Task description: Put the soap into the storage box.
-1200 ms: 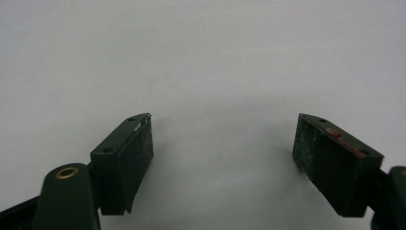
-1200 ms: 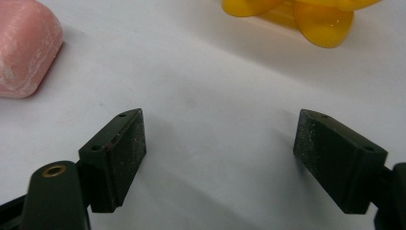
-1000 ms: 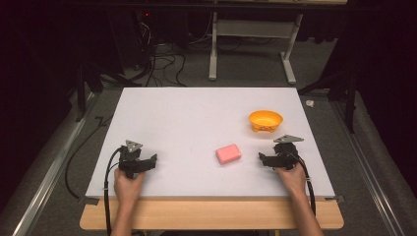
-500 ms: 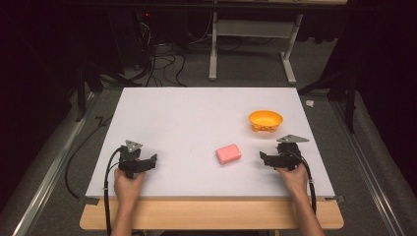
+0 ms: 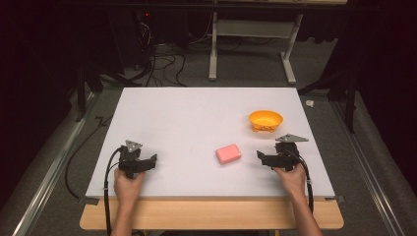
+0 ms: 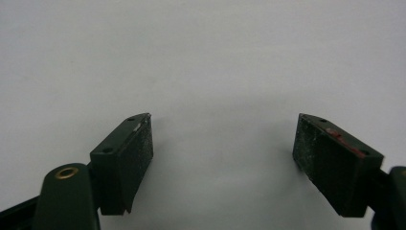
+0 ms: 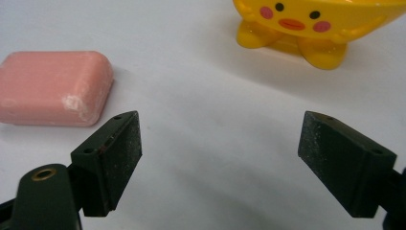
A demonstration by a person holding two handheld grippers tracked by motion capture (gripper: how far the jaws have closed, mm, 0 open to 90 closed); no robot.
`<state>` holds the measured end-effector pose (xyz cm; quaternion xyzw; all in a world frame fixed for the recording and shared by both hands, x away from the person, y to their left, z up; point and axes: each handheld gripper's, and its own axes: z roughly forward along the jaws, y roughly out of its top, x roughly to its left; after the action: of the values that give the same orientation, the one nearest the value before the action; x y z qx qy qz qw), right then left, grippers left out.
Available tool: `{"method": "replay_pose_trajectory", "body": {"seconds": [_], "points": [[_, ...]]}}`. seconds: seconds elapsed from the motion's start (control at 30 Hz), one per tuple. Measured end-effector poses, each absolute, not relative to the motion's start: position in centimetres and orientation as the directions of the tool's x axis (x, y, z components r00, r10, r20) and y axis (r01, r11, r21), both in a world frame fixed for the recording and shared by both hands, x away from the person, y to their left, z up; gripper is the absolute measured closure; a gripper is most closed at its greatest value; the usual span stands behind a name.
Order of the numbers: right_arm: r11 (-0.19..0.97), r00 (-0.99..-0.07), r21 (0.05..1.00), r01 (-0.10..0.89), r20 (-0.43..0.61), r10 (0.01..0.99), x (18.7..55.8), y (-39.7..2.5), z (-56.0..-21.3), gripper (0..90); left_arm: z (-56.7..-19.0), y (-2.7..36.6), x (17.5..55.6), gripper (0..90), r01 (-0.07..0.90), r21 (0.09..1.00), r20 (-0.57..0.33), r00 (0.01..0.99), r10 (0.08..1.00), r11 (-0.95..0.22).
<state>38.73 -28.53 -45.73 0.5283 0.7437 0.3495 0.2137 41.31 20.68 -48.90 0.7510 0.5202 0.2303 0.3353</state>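
Up close, the open right claw (image 7: 220, 158) reveals the bowl's (image 7: 311, 24) painted face; left claw (image 6: 222, 163) open too.

Dark room, grey carpet (image 5: 59, 162), cables (image 5: 157, 64) behind white table (image 5: 196, 113).

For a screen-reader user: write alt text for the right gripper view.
The right gripper hovers with its two black jaws wide open and empty over a white table. A pink soap bar lies beyond the left jaw, with a pale scuff on its near corner. A yellow bowl with a cartoon face and little feet stands beyond, toward the right.
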Motion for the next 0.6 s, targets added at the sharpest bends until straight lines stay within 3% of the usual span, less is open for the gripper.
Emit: {"method": "replay_pose_trajectory", "body": {"seconds": [0.6], "points": [[0.214,-0.394,0.758,0.616,0.061,0.917,38.2,-25.7,-44.8,15.6,-48.9,20.7,41.3,21.8,0.627,0.743,-0.003,0.353,0.936,-0.234]]}}
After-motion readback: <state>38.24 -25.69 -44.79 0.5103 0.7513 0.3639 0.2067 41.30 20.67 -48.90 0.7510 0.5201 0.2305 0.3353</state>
